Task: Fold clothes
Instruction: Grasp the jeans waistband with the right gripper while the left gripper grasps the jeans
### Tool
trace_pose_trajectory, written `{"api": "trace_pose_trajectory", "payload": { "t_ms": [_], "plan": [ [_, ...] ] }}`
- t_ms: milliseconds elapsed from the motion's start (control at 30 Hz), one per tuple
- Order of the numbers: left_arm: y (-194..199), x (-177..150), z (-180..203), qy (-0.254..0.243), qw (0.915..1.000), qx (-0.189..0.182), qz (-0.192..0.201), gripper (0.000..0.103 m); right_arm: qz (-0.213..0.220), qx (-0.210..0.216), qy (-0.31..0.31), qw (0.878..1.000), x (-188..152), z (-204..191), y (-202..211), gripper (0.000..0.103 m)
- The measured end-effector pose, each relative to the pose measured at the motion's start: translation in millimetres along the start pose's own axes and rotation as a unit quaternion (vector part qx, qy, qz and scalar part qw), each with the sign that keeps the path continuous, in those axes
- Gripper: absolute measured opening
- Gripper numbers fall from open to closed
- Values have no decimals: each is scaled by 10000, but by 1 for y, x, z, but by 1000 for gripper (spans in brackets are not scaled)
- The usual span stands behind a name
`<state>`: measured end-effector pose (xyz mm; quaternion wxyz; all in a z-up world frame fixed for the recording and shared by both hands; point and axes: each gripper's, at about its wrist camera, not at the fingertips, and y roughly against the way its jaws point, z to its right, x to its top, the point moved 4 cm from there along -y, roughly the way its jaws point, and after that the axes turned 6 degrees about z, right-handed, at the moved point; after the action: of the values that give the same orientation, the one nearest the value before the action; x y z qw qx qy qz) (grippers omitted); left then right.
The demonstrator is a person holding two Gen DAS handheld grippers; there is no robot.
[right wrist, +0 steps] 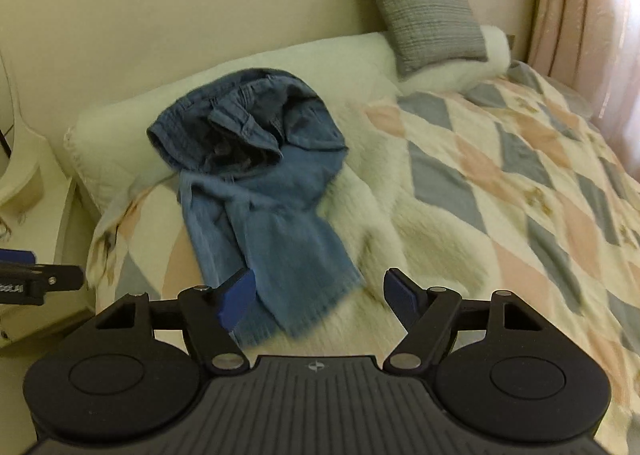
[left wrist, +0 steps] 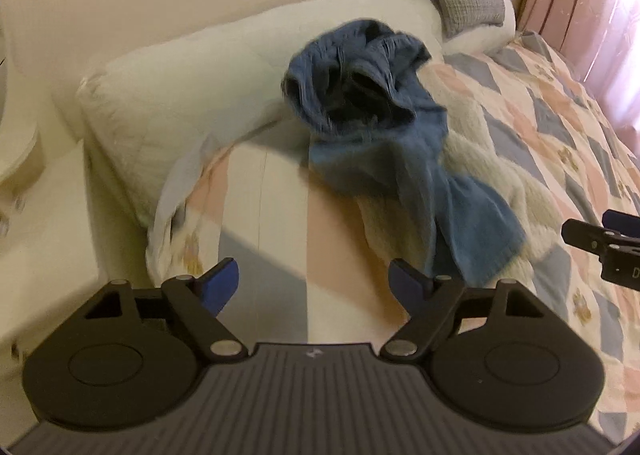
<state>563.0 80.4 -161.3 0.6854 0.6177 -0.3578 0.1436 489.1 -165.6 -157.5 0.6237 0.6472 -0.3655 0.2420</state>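
A pair of blue denim jeans (left wrist: 384,127) lies crumpled on the bed, waistband bunched up against the white pillow, legs trailing toward me; it also shows in the right wrist view (right wrist: 264,191). My left gripper (left wrist: 314,287) is open and empty, just short of the leg hem and left of it. My right gripper (right wrist: 320,295) is open and empty, hovering over the frayed leg hem. The right gripper shows at the left wrist view's right edge (left wrist: 600,243); the left gripper shows at the right wrist view's left edge (right wrist: 40,279).
A patchwork quilt (right wrist: 520,183) covers the bed. A white pillow (left wrist: 192,95) lies at the head. A grey cushion (right wrist: 420,3) leans on the wall. Pink curtains (right wrist: 580,7) hang at the right. A white bedside table (right wrist: 40,215) stands left.
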Motion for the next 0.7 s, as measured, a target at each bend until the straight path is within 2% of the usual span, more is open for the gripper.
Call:
{"api": "trace_pose_trajectory", "payload": {
  "t_ms": [200,267,367,500,700],
  "plan": [
    [-61,55,-9,-321,9986,-352,238,52,198,384,199,9989,43,-13,-63,74],
    [-82,74,-11,-418,9975,-483,315,45,344,600,376,9969,56,-24,-87,74],
    [-109,98,-14,-512,9965,-522,401,28,442,818,727,9930,71,-42,-124,70],
    [-139,124,-13,-605,9941,-818,386,27,470,1010,1042,9883,81,-60,-172,68],
    [-167,137,-18,-704,9935,-838,314,27,573,916,1618,9809,81,-85,-223,68]
  ]
}}
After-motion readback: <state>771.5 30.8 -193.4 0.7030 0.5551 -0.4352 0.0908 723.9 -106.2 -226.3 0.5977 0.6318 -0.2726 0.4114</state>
